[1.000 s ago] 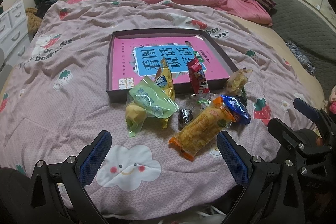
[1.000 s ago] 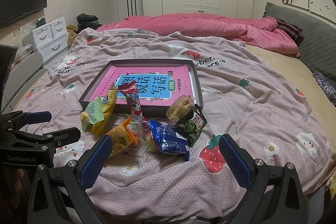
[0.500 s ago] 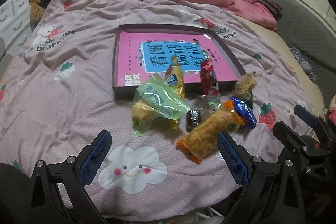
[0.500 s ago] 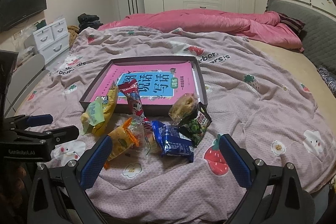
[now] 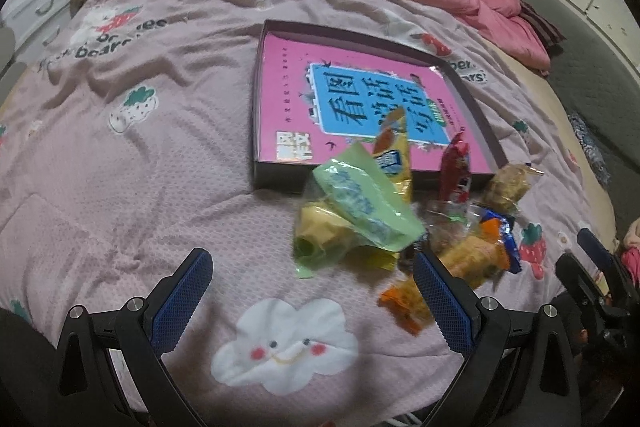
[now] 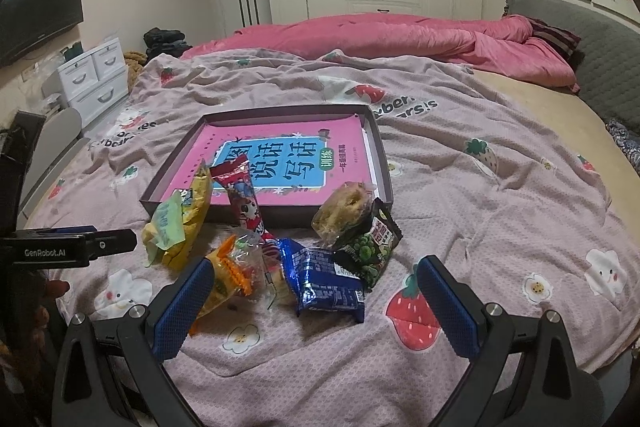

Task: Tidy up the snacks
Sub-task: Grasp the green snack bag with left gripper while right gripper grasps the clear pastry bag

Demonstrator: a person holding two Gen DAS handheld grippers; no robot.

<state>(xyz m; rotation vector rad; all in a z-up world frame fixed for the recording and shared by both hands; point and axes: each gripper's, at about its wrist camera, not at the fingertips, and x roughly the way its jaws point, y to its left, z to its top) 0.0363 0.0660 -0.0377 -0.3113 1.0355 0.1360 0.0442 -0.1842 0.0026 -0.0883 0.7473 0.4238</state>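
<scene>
Item count:
- Box [image 6: 382, 163]: one, shallow, dark-walled.
- Pink book [image 6: 280, 163]: one, lying in the box.
- Snack packets: about eight, overlapping in the pile, so the count is approximate. Green bag [image 6: 166, 225], yellow packet [image 6: 196, 205], red stick [image 6: 242, 201], orange packet [image 6: 228, 269], clear wrapper [image 6: 256, 259], blue packet [image 6: 324, 277], pastry [image 6: 344, 209], black-and-green packet [image 6: 370, 245].
</scene>
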